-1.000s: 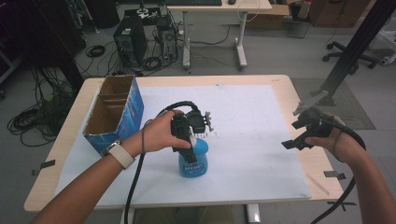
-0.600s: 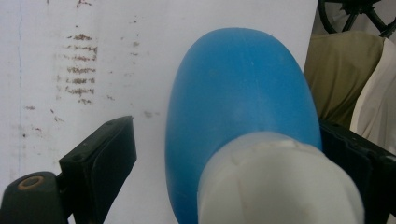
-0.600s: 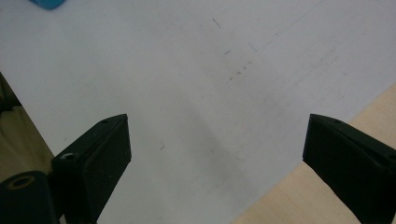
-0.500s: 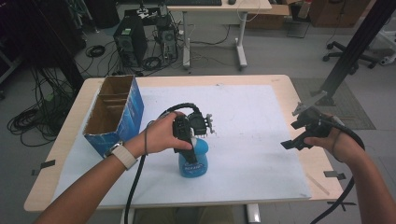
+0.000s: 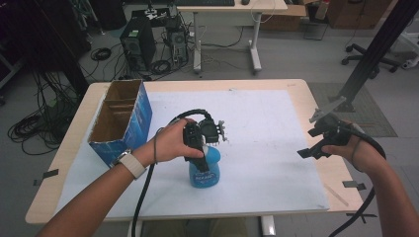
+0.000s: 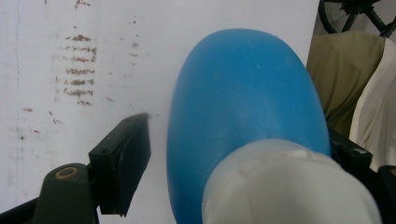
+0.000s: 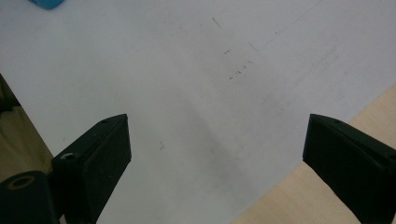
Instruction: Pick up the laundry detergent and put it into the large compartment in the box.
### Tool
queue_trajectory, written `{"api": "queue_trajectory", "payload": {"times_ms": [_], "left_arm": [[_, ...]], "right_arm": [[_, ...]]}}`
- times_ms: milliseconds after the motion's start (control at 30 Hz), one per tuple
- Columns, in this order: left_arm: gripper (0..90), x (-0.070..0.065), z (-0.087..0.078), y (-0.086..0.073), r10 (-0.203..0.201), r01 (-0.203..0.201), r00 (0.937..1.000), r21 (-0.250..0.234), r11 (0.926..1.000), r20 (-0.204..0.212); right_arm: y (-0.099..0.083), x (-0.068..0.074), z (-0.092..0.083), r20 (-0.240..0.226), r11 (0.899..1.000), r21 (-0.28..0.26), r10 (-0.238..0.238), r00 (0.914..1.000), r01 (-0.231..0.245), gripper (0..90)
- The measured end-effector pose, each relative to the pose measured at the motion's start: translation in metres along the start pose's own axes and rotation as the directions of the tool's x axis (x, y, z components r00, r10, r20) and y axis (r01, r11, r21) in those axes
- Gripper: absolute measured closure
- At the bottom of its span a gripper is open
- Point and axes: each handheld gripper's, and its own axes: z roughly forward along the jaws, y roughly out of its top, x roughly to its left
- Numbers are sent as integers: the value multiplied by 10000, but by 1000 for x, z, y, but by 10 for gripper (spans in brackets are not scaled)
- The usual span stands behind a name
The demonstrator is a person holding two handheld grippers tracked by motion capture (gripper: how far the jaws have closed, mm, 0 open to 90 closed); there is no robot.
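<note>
A blue bottle (image 5: 205,174) with a white cap (image 6: 285,186) stands upright on the white sheet near the table's front. My left gripper (image 5: 201,159) points down over its top, and the bottle (image 6: 243,102) sits between the jaws. The jaws have just been closing. A gap still shows between the left pad (image 6: 128,163) and the bottle's side, while the other jaw lies close against it. My right gripper (image 5: 312,136) hovers over the table's right edge, open with nothing between its fingers (image 7: 100,158).
An open cardboard box (image 5: 121,121) with blue sides stands at the left of the table. A white paper sheet (image 5: 267,113) covers most of the wooden table (image 5: 316,94). Beyond the table's far edge are computer towers, cables and a desk.
Both hands stay where they were. The left gripper remains over the bottle's top; from above, its jaws look slightly drawn in.
</note>
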Motion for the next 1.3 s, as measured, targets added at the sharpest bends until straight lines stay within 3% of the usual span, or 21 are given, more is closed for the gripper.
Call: {"api": "queue_trajectory", "payload": {"times_ms": [433, 967, 1300], "left_arm": [[357, -2, -1, 0, 135, -134, 9997, -51, 9999, 197], [371, -6, -3, 0, 302, -302, 9995, 11, 9995, -99], [371, -6, -12, -2, 136, -137, 9998, -82, 9999, -134]], "right_arm": [[-2, 0, 0, 2, 10000, -2, 38, 10000, -38, 78], [-3, 1, -1, 12, 10000, -18, 39, 10000, -39, 78], [-3, 1, -1, 28, 10000, -52, 29, 10000, -29, 78]]}}
